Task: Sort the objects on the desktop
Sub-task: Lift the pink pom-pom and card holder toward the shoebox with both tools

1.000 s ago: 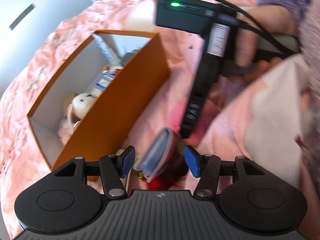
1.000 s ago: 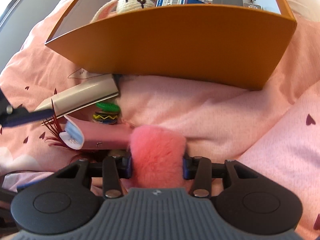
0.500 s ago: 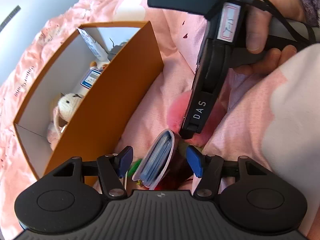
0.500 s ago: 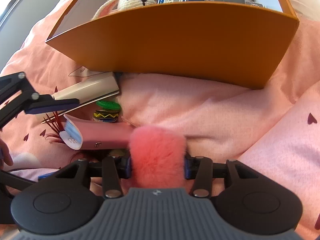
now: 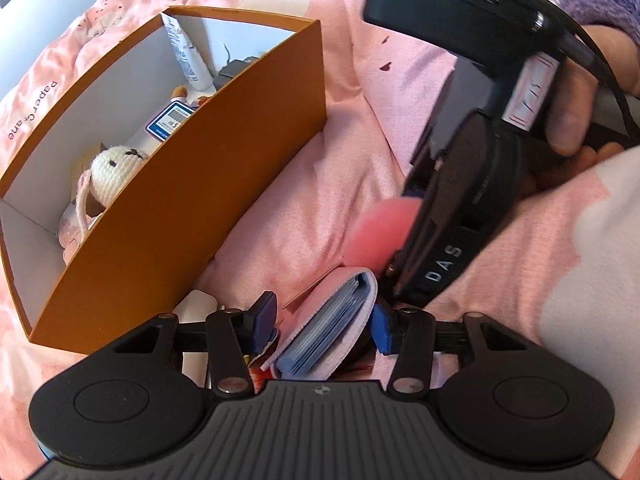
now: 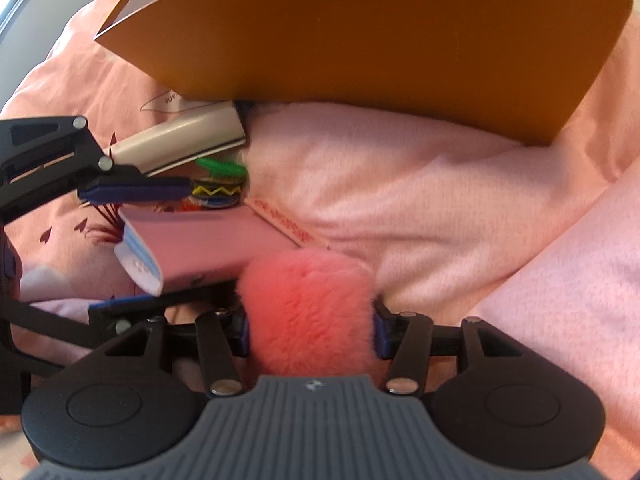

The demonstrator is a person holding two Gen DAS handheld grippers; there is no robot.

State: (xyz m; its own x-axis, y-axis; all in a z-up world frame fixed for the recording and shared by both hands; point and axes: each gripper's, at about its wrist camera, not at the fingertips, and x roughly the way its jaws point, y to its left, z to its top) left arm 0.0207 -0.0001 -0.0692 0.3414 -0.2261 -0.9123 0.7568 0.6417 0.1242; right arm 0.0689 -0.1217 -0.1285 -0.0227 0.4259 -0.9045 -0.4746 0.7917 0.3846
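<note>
At the far left of the left wrist view, the pink bedspread (image 5: 360,128) carries the printed word "papercrane". Right of it, the open orange cardboard box (image 5: 192,200) holds a white crocheted rabbit toy (image 5: 108,172), a small blue-and-white barcode label (image 5: 170,120) and a white printed tube (image 5: 186,56) leaning in the upper corner; their print is too small to read. At lower centre, the left gripper (image 5: 324,326) straddles the pink card wallet filled with blue cards (image 5: 332,332). Its jaws have just been closing; the right pad touches the wallet and the left stands just clear. At the right, the right gripper (image 5: 400,276) shows "DAS" in white letters, a hand (image 5: 576,96) holding it. In the right wrist view its pads press both sides of the fluffy pink pom-pom (image 6: 308,312), the jaws having just been opening.
</note>
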